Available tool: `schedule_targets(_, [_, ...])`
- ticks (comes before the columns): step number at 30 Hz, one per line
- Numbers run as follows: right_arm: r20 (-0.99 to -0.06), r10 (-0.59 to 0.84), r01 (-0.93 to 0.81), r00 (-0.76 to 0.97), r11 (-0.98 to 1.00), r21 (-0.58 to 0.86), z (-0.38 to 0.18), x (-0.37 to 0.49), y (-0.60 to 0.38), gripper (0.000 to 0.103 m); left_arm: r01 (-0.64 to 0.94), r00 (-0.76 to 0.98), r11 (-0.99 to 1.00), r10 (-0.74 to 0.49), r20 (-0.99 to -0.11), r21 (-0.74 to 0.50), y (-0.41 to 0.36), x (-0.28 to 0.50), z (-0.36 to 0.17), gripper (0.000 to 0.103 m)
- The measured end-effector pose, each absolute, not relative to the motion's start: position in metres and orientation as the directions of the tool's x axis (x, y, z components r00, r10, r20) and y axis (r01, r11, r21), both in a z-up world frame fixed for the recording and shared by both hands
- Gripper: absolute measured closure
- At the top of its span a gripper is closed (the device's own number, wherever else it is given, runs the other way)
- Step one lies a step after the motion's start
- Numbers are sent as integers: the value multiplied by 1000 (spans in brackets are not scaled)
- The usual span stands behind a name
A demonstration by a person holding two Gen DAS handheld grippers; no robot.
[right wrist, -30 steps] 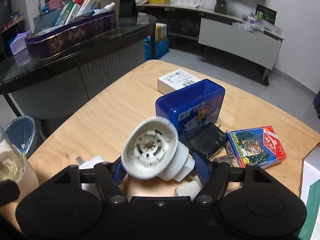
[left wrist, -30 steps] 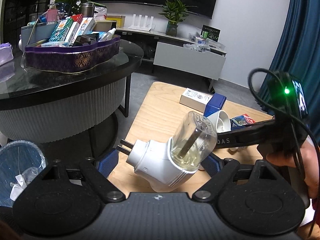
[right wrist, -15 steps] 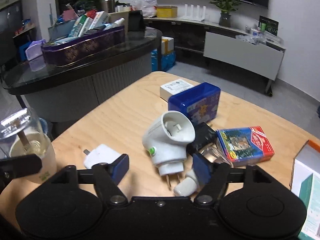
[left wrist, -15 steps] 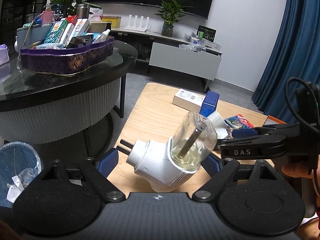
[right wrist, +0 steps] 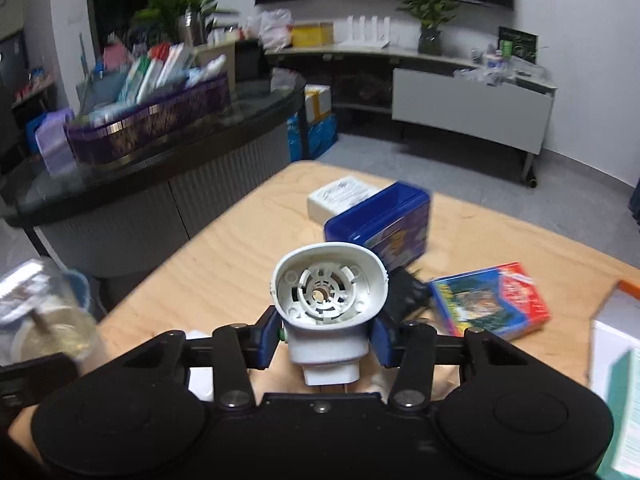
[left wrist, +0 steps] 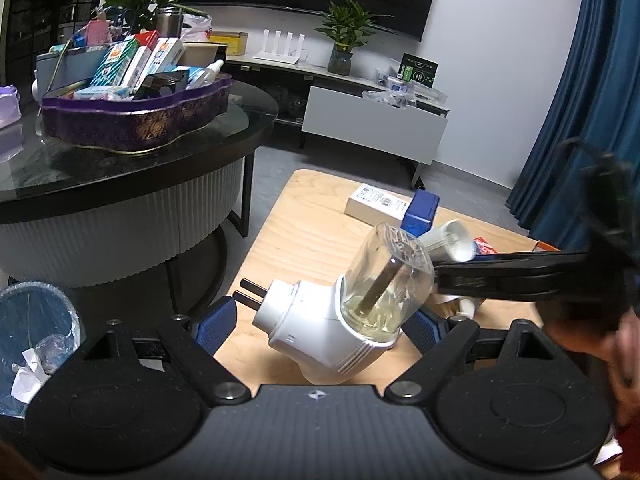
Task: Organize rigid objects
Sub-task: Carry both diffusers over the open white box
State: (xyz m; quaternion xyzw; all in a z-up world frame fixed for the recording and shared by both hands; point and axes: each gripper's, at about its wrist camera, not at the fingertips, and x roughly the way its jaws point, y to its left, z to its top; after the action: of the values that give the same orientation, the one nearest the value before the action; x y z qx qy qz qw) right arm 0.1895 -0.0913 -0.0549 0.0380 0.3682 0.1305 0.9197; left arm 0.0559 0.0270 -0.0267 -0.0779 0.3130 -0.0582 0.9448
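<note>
Plug-in vaporizer [left wrist: 340, 320] (bottle attached) clamped in left hand-held gripper [left wrist: 320, 322], empty vaporizer [right wrist: 330, 304] clamped in right hand-held gripper [right wrist: 326, 338]

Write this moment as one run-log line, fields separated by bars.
left gripper: shut on bottled plug-in | right gripper: shut on empty plug-in | both above wooden table

The right wrist view is smeared by motion: the purple tray [right wrist: 148, 128] and its boxes are streaks, and print on the blue tin [right wrist: 380, 224] and card pack [right wrist: 492, 300] is unreadable. A box [right wrist: 618, 392] is cut by the right edge. In the left wrist view the right gripper [left wrist: 520, 276] is blurred, hiding the table [left wrist: 312, 232] behind it.
</note>
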Motion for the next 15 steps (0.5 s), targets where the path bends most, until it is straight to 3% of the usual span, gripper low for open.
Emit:
schedule_targets(8, [-612, 159, -84, 775, 985, 150, 5, 123, -163, 46, 149, 791, 971, -229, -568, -185, -17, 60, -8, 13])
schedule_targets(15, [-600, -66, 160, 797, 982, 104, 30, 46, -248, 46, 323, 742, 930, -365, -563, -176, -103, 70, 12, 13])
